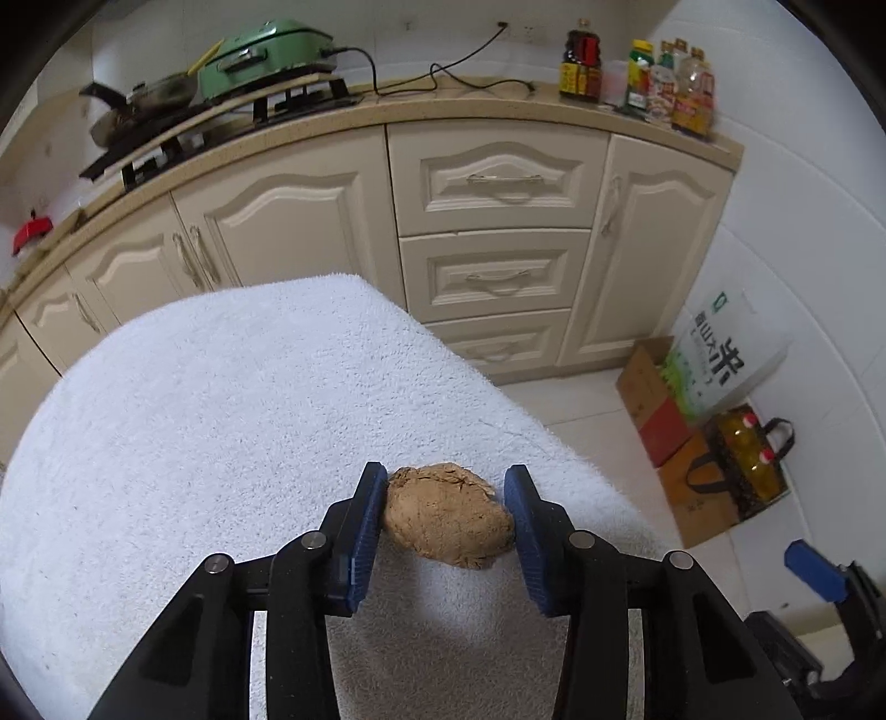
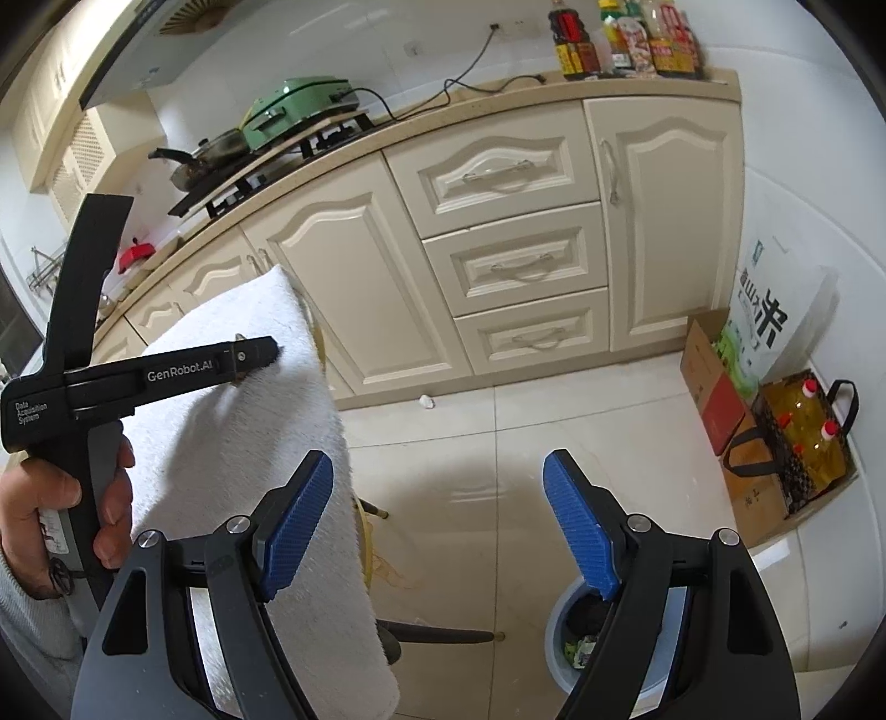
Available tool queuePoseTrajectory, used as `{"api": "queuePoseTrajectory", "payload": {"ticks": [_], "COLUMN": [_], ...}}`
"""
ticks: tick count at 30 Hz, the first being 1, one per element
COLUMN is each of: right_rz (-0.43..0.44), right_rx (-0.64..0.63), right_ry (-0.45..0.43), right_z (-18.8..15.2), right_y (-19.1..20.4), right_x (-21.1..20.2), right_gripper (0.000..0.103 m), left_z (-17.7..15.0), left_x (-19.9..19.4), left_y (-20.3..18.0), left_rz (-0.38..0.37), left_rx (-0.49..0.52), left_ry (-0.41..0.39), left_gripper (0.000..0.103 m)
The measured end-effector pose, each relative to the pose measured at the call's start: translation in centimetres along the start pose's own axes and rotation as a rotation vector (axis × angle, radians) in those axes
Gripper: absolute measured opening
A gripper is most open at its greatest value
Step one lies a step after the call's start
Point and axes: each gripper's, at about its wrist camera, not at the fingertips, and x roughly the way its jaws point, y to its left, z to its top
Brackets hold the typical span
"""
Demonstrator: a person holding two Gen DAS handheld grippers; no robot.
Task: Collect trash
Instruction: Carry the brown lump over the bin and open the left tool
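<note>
A brown crumpled lump of trash (image 1: 447, 516) lies on the white towel-covered table (image 1: 221, 421) near its right edge. My left gripper (image 1: 446, 515) is around the lump, its blue pads on either side; the left pad touches it, the right pad stands a small gap off. In the right wrist view the left gripper (image 2: 243, 360) is seen from the side over the towel (image 2: 238, 443). My right gripper (image 2: 437, 520) is open and empty, above the floor to the right of the table. A blue-grey trash bin (image 2: 559, 648) with scraps inside stands on the floor below it.
Cream kitchen cabinets (image 2: 498, 232) line the far side, with a green appliance (image 1: 266, 52), a pan and bottles (image 1: 637, 72) on the counter. Cardboard boxes (image 2: 714, 382), a rice bag and a bag of oil bottles (image 2: 803, 443) stand at the right wall. A small white scrap (image 2: 426, 401) lies on the floor tiles.
</note>
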Motion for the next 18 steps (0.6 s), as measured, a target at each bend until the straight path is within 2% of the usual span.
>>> {"api": "queuePoseTrajectory", "payload": {"ticks": [3,5,7,10,12,15,18], "right_rz": [-0.010,-0.023,-0.041,-0.084,-0.105,-0.155,-0.203], "right_rx": [0.012,0.027,0.048,0.089,0.134,0.212,0.284], "right_ry": [-0.006,-0.010,-0.012,-0.002,0.008,0.038,0.077], "right_z": [-0.4,-0.9,-1.7,-3.6,-5.2,-8.5,-11.7], "right_y": [-1.0,-2.3,-3.8,-6.8,-9.2,-13.5,-17.4], "right_x": [-0.6,-1.1,-1.5,-2.1,-2.5,-2.6,-2.0], "right_gripper": [0.080,0.081,0.081,0.081,0.081,0.081,0.082], "left_z": [-1.0,-1.8,-2.8,-4.6,-5.6,-7.4,-9.5], "left_x": [-1.2,-2.8,-4.4,-5.7,-5.5,-4.0,-1.0], "left_y": [-0.2,-1.7,-3.9,-8.6,-11.2,-15.5,-19.7], "left_rz": [-0.016,-0.041,-0.041,-0.091,-0.136,-0.131,-0.165], "left_rx": [-0.032,-0.004,0.045,0.116,0.137,0.182,0.220], "left_ry": [0.005,-0.011,-0.032,-0.042,-0.027,0.001,0.067], "left_gripper": [0.039,0.039,0.039,0.039,0.039,0.039,0.039]}}
